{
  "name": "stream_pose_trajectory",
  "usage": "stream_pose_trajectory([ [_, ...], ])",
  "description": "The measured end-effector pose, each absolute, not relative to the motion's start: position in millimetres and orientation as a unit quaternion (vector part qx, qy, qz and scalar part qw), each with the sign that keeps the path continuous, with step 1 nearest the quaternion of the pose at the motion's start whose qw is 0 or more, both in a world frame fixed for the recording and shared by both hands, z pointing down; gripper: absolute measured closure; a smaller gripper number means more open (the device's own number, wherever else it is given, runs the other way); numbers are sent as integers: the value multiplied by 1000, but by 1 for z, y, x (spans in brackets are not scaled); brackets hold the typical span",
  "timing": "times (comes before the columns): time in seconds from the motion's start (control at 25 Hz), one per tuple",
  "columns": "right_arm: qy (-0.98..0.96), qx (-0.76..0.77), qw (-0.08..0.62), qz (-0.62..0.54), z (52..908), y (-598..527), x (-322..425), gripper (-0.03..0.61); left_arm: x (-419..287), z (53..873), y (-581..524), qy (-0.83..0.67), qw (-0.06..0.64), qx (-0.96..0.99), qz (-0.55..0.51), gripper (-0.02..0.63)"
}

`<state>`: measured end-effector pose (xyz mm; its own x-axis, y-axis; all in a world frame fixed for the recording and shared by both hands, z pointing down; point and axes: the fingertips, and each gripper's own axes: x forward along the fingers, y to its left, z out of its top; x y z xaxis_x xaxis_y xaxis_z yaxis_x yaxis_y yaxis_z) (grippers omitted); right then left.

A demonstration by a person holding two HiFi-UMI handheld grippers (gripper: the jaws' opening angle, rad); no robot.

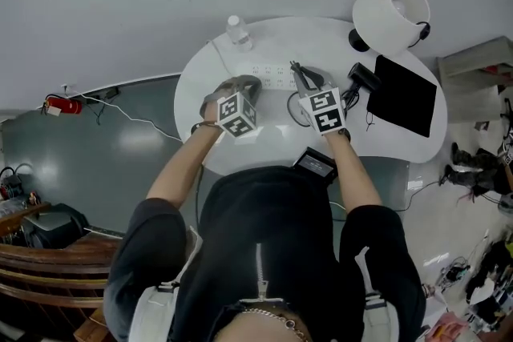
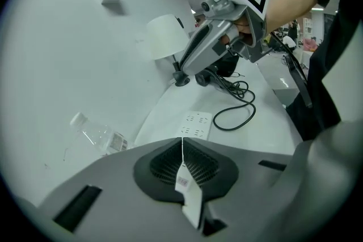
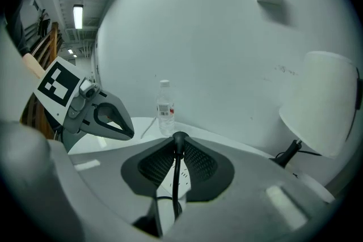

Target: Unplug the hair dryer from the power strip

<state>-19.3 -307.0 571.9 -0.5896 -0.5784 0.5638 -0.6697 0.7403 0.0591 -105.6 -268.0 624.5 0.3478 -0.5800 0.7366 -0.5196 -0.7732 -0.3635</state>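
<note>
Tabletop: white, smooth, oval, with its far edge against a plain pale wall.

Table lamp: matt white drum shade on a thin black stem, standing at the far right edge.

Pad: flat, black and rectangular, lying along the right edge.

Your left gripper: grey moulded shell with ribbed black pads. The jaws are pressed tip to tip. A thin white sliver shows in the seam, and I cannot tell what it is.

Your right gripper: same build. The jaws are clenched on the black plug of the hair dryer, with its round rubbery cord running back between the pads. You hold the plug raised above the tabletop, off the strip.

Hair dryer: black, lying just beside the pad's left edge, near the lamp base.

Power strip: white, glossy, oblong, with rows of sockets. It lies flat toward the far edge, left of centre.

Water bottle: clear ribbed plastic with a white cap, upright at the far edge beyond the strip.

Slack cord: black loops lying on the tabletop beside the strip's right end.
</note>
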Motion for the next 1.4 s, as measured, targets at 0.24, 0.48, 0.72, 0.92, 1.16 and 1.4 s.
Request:
stream_pose_trajectory([
  [0.24, -890, 359, 273, 71, 552, -296, -23, 526, -112, 600, -254, 377, 19, -823, -424, 598],
  [0.48, -894, 362, 259, 60, 540, -281, -28, 526, -116, 592, -232, 388, 16, -825, -411, 598],
  [0.72, -895, 368, 247, 48, 525, -274, -25, 528, -122, 578, -227, 404, 19, -825, -395, 598],
  [0.92, -892, 373, 251, 39, 526, -271, -17, 531, -121, 576, -226, 405, 21, -825, -394, 598],
  [1.16, -890, 373, 261, 39, 531, -267, -13, 532, -116, 579, -222, 403, 18, -827, -392, 598],
  [1.4, -890, 371, 263, 43, 534, -266, -11, 535, -116, 582, -223, 401, 16, -826, -395, 598],
])
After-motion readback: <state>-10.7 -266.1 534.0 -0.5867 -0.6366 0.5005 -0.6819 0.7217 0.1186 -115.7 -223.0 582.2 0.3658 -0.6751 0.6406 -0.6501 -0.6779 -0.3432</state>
